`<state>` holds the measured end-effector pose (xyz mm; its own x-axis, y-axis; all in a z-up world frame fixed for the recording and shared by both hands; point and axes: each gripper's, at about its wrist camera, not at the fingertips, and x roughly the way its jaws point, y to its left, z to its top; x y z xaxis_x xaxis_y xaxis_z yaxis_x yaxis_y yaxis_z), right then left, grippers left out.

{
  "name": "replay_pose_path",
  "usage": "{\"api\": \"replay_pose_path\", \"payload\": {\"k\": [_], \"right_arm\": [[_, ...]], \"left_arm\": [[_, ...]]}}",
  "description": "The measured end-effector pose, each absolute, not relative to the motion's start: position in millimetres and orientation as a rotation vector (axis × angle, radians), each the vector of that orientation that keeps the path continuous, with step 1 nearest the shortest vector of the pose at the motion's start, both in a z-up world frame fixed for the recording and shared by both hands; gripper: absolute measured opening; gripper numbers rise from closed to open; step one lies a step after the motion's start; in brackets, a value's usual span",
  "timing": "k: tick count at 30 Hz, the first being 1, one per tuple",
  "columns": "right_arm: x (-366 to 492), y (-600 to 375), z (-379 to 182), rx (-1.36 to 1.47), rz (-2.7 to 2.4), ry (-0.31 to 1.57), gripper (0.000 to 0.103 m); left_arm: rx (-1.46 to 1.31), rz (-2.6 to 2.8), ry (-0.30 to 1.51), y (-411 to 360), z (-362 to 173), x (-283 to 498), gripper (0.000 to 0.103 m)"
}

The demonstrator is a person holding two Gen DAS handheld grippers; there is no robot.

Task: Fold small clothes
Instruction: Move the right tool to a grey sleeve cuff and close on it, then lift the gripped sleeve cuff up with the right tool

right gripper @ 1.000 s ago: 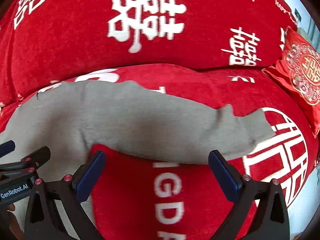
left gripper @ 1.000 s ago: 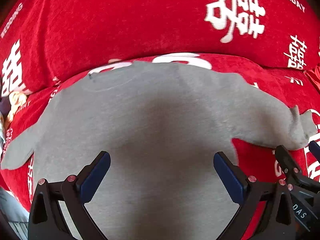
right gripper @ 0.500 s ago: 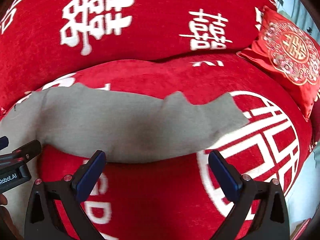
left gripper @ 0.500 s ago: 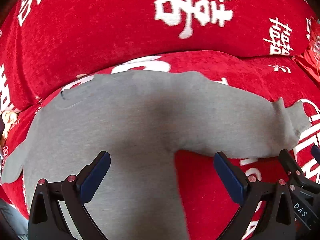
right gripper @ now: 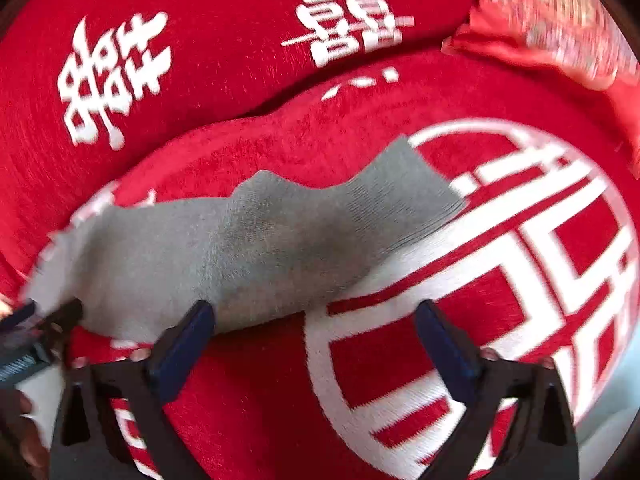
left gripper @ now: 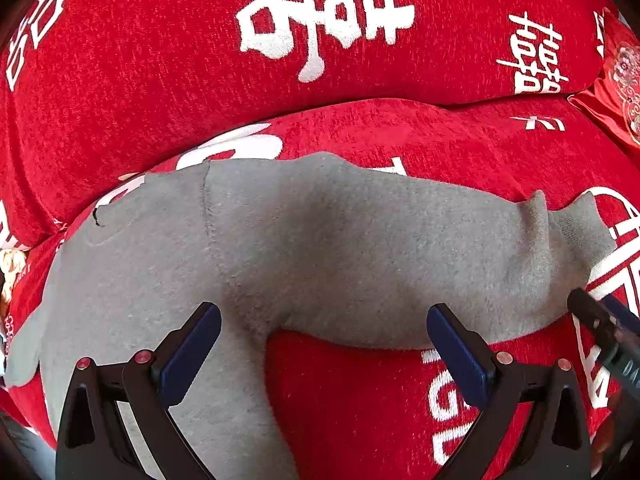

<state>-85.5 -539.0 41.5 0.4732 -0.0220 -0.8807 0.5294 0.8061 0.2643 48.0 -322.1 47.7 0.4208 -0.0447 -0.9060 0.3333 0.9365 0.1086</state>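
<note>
**Grey top spread on red sofa as 2 grippers hang over its sleeve**

A small grey top (left gripper: 280,248) lies flat on the seat of a red sofa (left gripper: 400,400) printed with white characters and a large round emblem. Its body sits toward the left of the seat, and 1 long sleeve (right gripper: 280,240) stretches out to the right, its ribbed cuff (right gripper: 404,196) resting on the edge of the white emblem (right gripper: 520,240). A small fold stands up in the sleeve just short of the cuff. A short dark thread mark shows near the neckline.

The left gripper (left gripper: 320,354) hangs above the place where the sleeve joins the body, its 2 blue-padded fingers (left gripper: 192,344) spread wide with nothing clamped; the cloth lies beneath them, not between the pads. The right gripper (right gripper: 316,340) hangs over the lower edge of the sleeve, its jaws closing but apart, with only the left pad overlapping the cloth's edge in the view and bare red fabric between them. Whether that pad touches the cloth cannot be told, as the right view is blurred.

A red embroidered cushion (right gripper: 552,20) leans at the far right end of the sofa, against the backrest (left gripper: 160,80).
</note>
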Motion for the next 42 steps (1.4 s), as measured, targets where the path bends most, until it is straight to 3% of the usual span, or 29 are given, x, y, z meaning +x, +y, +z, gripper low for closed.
{"api": "replay_pose_path", "payload": {"k": [3, 10, 11, 12, 13, 14, 19, 23, 28, 30, 32, 35, 37, 42], "right_arm": [[-81.7, -553.2, 27.8, 0.602, -0.345, 1.028, 0.080], [-72.9, -585.1, 8.5, 0.800, -0.267, 0.913, 0.076], [-69.3, -589.1, 6.3, 0.814, -0.262, 0.902, 0.068], [-66.0, -593.3, 3.2, 0.826, -0.260, 0.902, 0.047], [-63.7, -598.7, -1.9, 0.846, -0.264, 0.910, 0.032], [-67.0, -605.3, -5.7, 0.865, -0.283, 0.909, 0.006], [-97.2, -603.6, 24.1, 0.792, -0.316, 0.770, 0.006], [-105.4, -597.7, 31.4, 0.736, -0.311, 0.763, 0.007], [-102.6, -607.5, 18.0, 0.751, -0.337, 0.810, 0.017], [-107.6, -614.7, 13.4, 0.793, -0.353, 0.805, 0.034], [-112.5, -620.9, 13.0, 0.859, -0.313, 0.751, 0.036], [-112.7, -626.3, 13.2, 0.893, -0.308, 0.740, 0.033], [-115.8, -628.1, 17.3, 0.881, -0.342, 0.738, 0.008], [-120.2, -614.7, 44.4, 0.755, -0.406, 0.733, 0.007]], "left_arm": [[0.291, -0.236, 1.121, -325.1, 44.6, 49.4, 0.103], [0.282, -0.227, 1.129, -326.6, 36.6, 53.8, 0.103], [0.279, -0.224, 1.135, -326.6, 34.6, 55.2, 0.103], [0.277, -0.223, 1.139, -326.6, 33.3, 55.9, 0.103], [0.275, -0.224, 1.142, -326.9, 32.2, 56.4, 0.103], [0.276, -0.226, 1.142, -327.0, 31.8, 56.5, 0.103], [0.260, -0.226, 1.124, -324.8, 32.5, 60.8, 0.103], [0.222, -0.228, 1.168, -329.0, 22.9, 69.2, 0.103], [0.252, -0.237, 1.164, -335.6, 15.0, 66.5, 0.103], [0.242, -0.247, 1.169, -333.5, 14.7, 68.8, 0.103], [0.233, -0.246, 1.172, -329.9, 13.7, 71.2, 0.103], [0.215, -0.249, 1.181, -328.0, 9.9, 73.2, 0.103], [0.214, -0.251, 1.174, -327.6, 9.7, 72.5, 0.103], [0.245, -0.234, 1.157, -335.8, 10.0, 70.9, 0.103]]}}
